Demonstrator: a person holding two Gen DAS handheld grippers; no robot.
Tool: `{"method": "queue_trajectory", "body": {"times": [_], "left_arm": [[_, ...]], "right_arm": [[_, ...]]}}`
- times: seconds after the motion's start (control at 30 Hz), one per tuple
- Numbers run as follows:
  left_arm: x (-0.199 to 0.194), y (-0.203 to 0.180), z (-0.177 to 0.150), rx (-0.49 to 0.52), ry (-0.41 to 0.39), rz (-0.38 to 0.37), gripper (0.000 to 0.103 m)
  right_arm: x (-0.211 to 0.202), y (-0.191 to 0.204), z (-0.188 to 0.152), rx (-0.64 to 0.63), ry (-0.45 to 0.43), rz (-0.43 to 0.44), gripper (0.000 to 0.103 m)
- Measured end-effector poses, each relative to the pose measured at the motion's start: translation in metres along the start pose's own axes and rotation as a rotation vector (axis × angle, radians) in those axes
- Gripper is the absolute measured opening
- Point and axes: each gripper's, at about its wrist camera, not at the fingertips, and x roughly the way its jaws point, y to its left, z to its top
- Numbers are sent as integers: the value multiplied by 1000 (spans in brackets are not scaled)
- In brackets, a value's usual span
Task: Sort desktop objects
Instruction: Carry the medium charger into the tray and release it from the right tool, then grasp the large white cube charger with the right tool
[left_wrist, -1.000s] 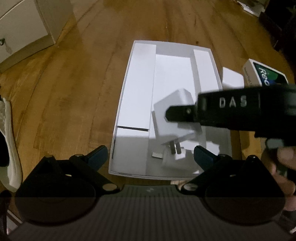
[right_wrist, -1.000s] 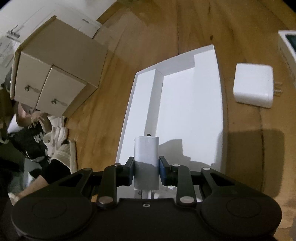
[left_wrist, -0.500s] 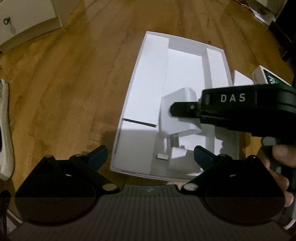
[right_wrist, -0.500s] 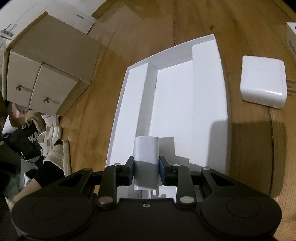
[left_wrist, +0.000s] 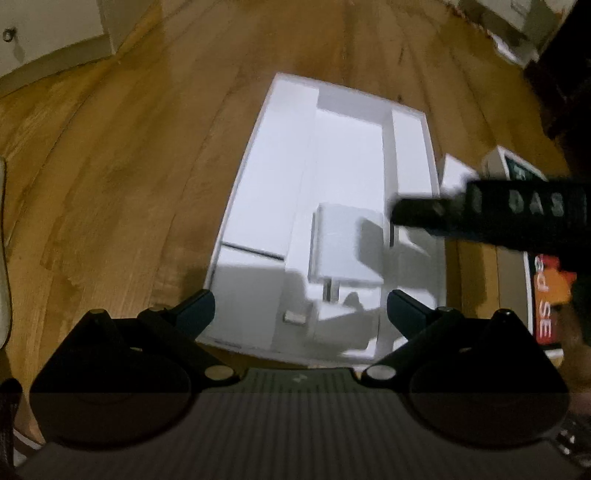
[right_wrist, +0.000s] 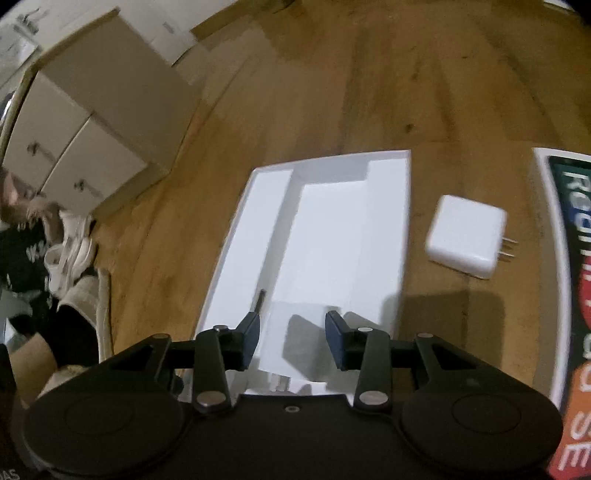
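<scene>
A white compartment tray lies on the wooden floor; it also shows in the right wrist view. A white charger lies flat in the tray's middle compartment, prongs toward me; in the right wrist view it sits between my fingertips. My right gripper is open above it, empty; it shows as a black body in the left wrist view. My left gripper is open and empty over the tray's near end. A second white charger lies on the floor right of the tray.
A printed phone box lies at the far right, also seen in the left wrist view. A cardboard drawer box stands at the left, with clothes and shoes below it. White furniture stands at the upper left.
My right gripper opened and let go of the white charger, which now lies in the tray's middle compartment. The right gripper has drawn back to the right. The left gripper stayed open.
</scene>
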Motion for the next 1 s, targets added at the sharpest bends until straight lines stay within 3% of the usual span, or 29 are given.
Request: {"method": "queue_trajectory", "body": {"times": [0.17, 0.23, 0.43, 0.53, 0.63, 0.77, 0.83, 1.0], "left_arm": [[-21, -9, 4, 85, -102, 66, 102], [-23, -10, 5, 79, -113, 53, 102], [-12, -42, 8, 157, -144, 66, 103], [-3, -59, 7, 185, -133, -10, 103], [8, -73, 15, 188, -134, -31, 103], [12, -100, 15, 366, -132, 32, 103], [12, -104, 16, 412, -151, 23, 103], [27, -91, 34, 310, -131, 10, 103]], "right_arm": [[-16, -25, -2, 58, -32, -146, 46], [-22, -40, -2, 96, -48, -194, 46], [-50, -69, -1, 157, -55, -221, 46], [-68, -69, 5, 133, -78, -241, 46], [-76, -69, 17, 120, -77, -211, 52], [-67, -68, 35, 92, 29, -216, 59], [-57, -68, 48, 61, 90, -209, 61], [-32, -94, 76, 135, 162, -191, 62]]}}
